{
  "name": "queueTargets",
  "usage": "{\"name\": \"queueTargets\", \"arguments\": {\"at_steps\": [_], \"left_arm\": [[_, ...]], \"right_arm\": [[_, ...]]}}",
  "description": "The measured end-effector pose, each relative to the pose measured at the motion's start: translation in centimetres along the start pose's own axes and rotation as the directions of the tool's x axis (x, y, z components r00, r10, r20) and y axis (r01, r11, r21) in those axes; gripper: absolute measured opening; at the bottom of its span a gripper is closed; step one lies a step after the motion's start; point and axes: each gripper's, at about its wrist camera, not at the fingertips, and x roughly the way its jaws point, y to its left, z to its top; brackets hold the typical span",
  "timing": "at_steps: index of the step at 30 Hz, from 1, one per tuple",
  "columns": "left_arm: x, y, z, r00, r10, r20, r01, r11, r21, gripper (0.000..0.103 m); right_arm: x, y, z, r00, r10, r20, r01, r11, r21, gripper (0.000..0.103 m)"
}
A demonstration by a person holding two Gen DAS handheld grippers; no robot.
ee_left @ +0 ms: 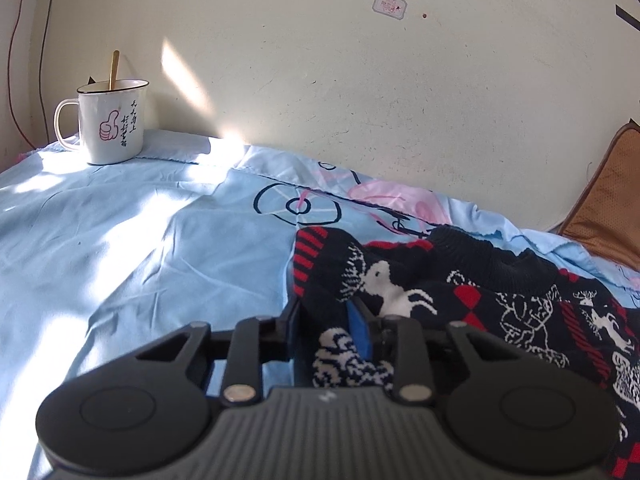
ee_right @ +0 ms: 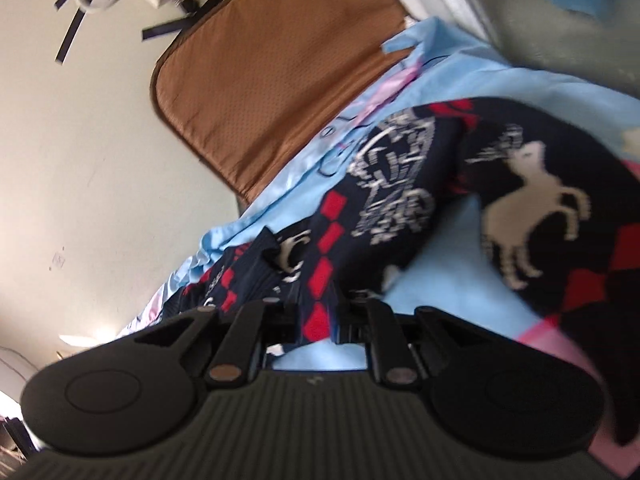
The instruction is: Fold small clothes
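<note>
- The small navy sweater [ee_left: 472, 280], knitted with white reindeer and red diamonds, is lying rumpled on the light blue bedsheet [ee_left: 140, 232], near the wall and the brown cushion [ee_left: 608, 216].
- The left gripper [ee_left: 330, 320] is pinching a bunched edge of the knit by the red-striped cuff, jaws clenched on the fabric.
- The right gripper [ee_right: 318, 312] is gripping a red-diamond band of the same garment, jaws closed on it; that view is tilted and blurred.
- Both grips look shallow to me, so the thick knit could be slipping free if the two hands are pulling apart too hard.
- Uneven lifting would probably be leaving the fold skewed or bunched.
- The white mug [ee_left: 108, 124] with its spoon [ee_left: 114, 70] is standing well apart on the sheet; dragging the sheet along could be tipping it.
</note>
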Motion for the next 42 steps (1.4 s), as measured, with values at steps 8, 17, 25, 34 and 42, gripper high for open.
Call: {"name": "queueTargets", "arguments": {"at_steps": [8, 17, 25, 34, 42], "left_arm": [[-0.1, 0.0, -0.1, 1.000, 0.020, -0.002, -0.020, 1.000, -0.003, 0.039], [-2.7, 1.5, 0.7, 0.993, -0.024, 0.118, 0.036, 0.994, -0.101, 0.038], [-4.7, 0.1, 0.7, 0.974, -0.109, 0.198, 0.120, 0.992, -0.046, 0.038], [-5.3, -0.4, 0.6, 0.971, -0.131, 0.201, 0.140, 0.990, -0.032, 0.038], [-5.3, 3.8, 1.9, 0.970, -0.163, 0.181, 0.201, 0.955, -0.217, 0.038]], "right_arm": [[-5.9, -4.7, -0.8, 0.991, -0.090, 0.103, 0.075, 0.987, 0.141, 0.018], [-9.9, -4.1, 0.0, 0.915, -0.257, 0.312, 0.286, 0.957, -0.053, 0.035], [-8.2, -6.8, -1.9, 0.924, -0.318, 0.210, 0.338, 0.939, -0.063, 0.036], [-6.9, 0.7, 3.4, 0.983, 0.059, 0.172, -0.063, 0.998, 0.019, 0.006], [0.8, 23.6, 2.8, 0.893, 0.438, -0.107, -0.449, 0.840, -0.304, 0.006]]}}
